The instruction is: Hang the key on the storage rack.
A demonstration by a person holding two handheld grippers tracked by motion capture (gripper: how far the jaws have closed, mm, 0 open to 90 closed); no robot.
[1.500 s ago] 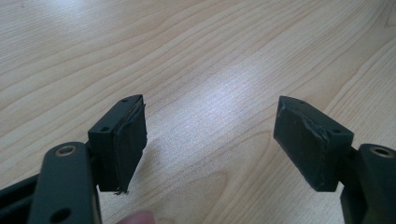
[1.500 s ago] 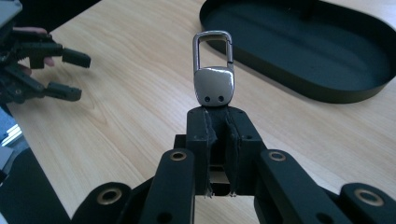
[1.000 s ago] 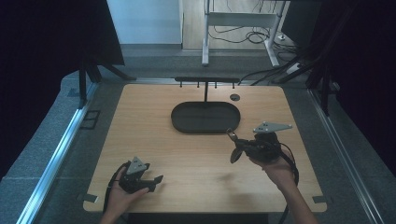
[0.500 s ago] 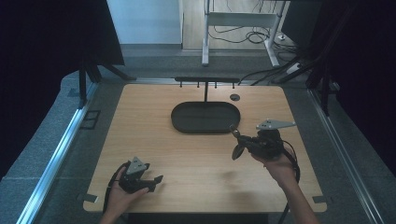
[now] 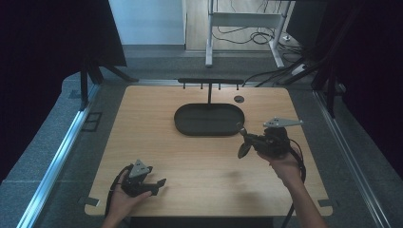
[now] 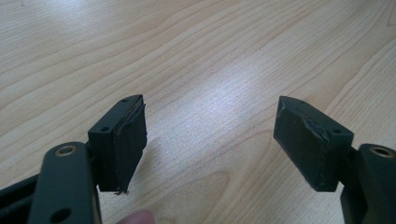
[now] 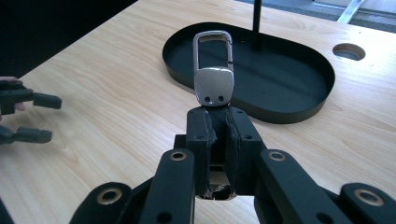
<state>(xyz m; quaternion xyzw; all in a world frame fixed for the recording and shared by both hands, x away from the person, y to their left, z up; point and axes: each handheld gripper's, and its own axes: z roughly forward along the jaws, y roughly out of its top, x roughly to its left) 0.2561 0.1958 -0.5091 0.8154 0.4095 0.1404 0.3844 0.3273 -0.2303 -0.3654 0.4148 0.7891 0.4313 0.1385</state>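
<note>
Carrying step, by the look of it. The right gripper has its jaws pressed together on a black strap, with the keyring standing up out of the pinch: a silver plate with two rivets and an oblong clip loop above it. In the high view the right gripper is held above the table, just off the near right end of the tray, jaws pointing left and toward the tray.

Behind the tray stands a rack: a thin post rising from the tray and a dark crossbar with short pegs hanging from it. My guess is the clip is bound for one of those pegs (or for the tray floor; I cannot tell which).

If a peg, the next move calls for lifting the clip to bar height, keeping the loop facing the peg, and threading it on before letting go. The loop is narrow, so aim matters.

Pose: right forearm comes in from the bottom right, hand wrapped under the gripper body, wrist about level, grey plate on top.

Left gripper rests low at the near left of the table, pointing right. Its jaws stand spread wide with bare wood between the pads. It holds nothing and sits well apart from the tray.
</note>
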